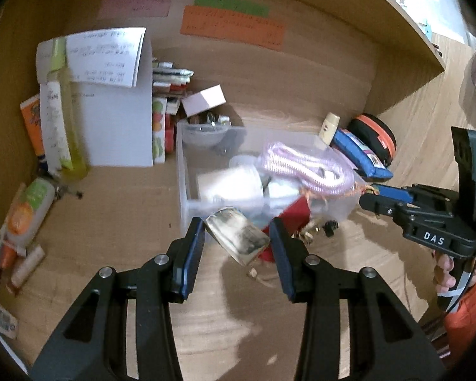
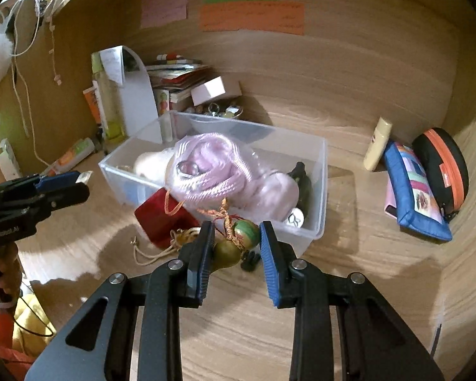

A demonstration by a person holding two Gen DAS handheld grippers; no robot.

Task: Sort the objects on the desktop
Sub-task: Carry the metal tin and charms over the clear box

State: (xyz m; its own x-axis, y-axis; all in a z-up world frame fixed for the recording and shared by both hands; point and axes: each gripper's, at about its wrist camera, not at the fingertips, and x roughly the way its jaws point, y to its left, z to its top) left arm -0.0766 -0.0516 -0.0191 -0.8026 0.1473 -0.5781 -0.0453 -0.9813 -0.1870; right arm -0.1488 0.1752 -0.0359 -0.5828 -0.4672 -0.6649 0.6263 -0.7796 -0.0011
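A light wooden desk sits enclosed by matching wooden back and side panels, with pink, green and orange paper notes stuck on the back panel.

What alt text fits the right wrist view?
The right tool grips green gourd charms on an orange cord, before a clear bin holding pink rope. A red pouch lies beside it.
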